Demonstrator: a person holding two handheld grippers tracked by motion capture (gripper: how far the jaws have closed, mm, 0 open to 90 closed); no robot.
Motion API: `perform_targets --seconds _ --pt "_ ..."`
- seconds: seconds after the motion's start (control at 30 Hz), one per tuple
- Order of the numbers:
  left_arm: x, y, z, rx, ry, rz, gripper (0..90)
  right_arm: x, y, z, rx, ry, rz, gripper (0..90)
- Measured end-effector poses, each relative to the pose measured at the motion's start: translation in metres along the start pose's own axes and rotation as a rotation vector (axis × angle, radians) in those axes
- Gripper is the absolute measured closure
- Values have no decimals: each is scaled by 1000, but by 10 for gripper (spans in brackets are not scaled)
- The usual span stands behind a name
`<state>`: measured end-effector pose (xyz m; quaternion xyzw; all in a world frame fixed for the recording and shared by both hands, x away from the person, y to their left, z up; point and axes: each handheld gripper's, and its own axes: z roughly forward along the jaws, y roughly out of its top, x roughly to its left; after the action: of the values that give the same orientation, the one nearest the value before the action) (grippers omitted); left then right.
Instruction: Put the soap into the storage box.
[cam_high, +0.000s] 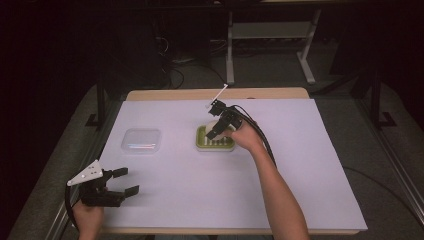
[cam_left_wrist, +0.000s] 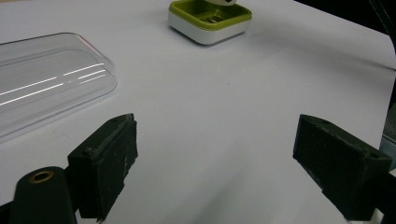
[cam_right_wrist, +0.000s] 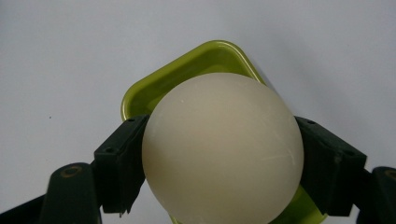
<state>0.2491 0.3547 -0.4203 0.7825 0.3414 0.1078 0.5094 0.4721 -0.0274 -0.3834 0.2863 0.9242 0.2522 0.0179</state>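
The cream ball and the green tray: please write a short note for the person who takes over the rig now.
Right gripper: shut on the cream ball, held over the green tray; whether the ball touches the tray cannot be told.
Left gripper: open, holding nothing, near the table's front left corner.
Clear lid: flat on the white sheet, left of the tray and apart from it.
Done: ball gripped.
Left, as it seems: settle the ball in or out of the tray; the lid is untouched and may go on afterwards.
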Motion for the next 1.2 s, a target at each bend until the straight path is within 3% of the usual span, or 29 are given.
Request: perform_targets --seconds 1.2 --pt "0 0 0 2 -2 0 132 -1 -4 13 40 4 21 232"
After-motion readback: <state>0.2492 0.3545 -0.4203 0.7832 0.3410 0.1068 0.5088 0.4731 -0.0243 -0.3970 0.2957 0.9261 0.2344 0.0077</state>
